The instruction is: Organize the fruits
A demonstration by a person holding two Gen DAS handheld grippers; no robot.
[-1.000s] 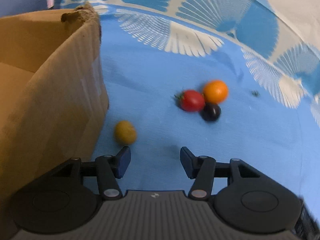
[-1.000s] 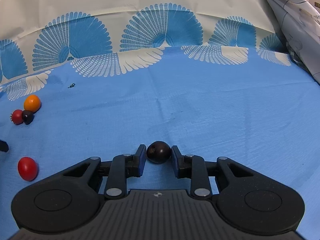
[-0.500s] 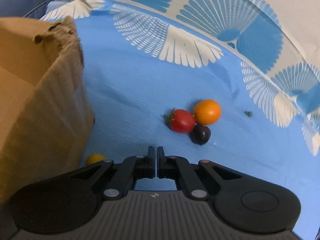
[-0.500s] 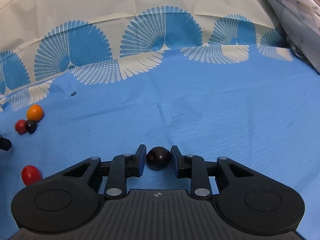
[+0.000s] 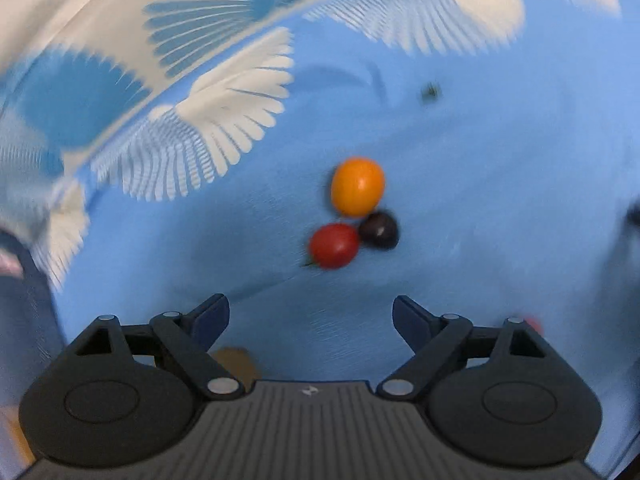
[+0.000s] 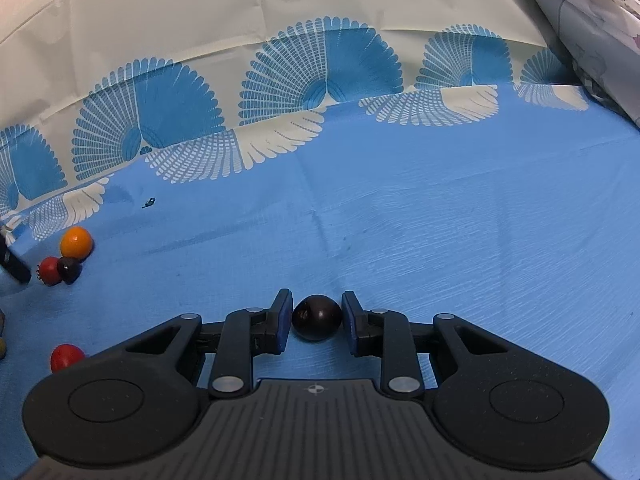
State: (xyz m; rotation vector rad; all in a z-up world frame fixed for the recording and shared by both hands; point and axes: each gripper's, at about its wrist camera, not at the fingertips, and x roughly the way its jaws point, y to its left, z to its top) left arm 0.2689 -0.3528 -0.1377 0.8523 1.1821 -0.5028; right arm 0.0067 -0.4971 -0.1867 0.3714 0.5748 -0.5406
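Note:
My left gripper [image 5: 311, 308] hangs over the blue cloth with its jaws opening wide and nothing between them. Just beyond it lie an orange tomato [image 5: 357, 186], a red tomato [image 5: 334, 245] and a dark fruit [image 5: 379, 230], touching one another. In the right wrist view, my right gripper [image 6: 316, 320] is shut on another dark round fruit [image 6: 317, 317] low over the cloth. The same cluster shows far left there: orange tomato [image 6: 76, 243], red tomato [image 6: 50, 271], dark fruit [image 6: 69, 269]. A lone red tomato [image 6: 66, 357] lies nearer.
A blurred tan shape [image 5: 234, 362] shows behind the left finger; I cannot tell what it is. The patterned cloth [image 6: 440, 220] rises into a white and blue fan-print backdrop. A crumpled sheet [image 6: 592, 24] sits at the far right. A small dark speck [image 6: 149, 202] lies on the cloth.
The left gripper shut on nothing, then opened wide while rolling and moving away from the cardboard box, which has left its view. The right gripper stays shut on the dark fruit.

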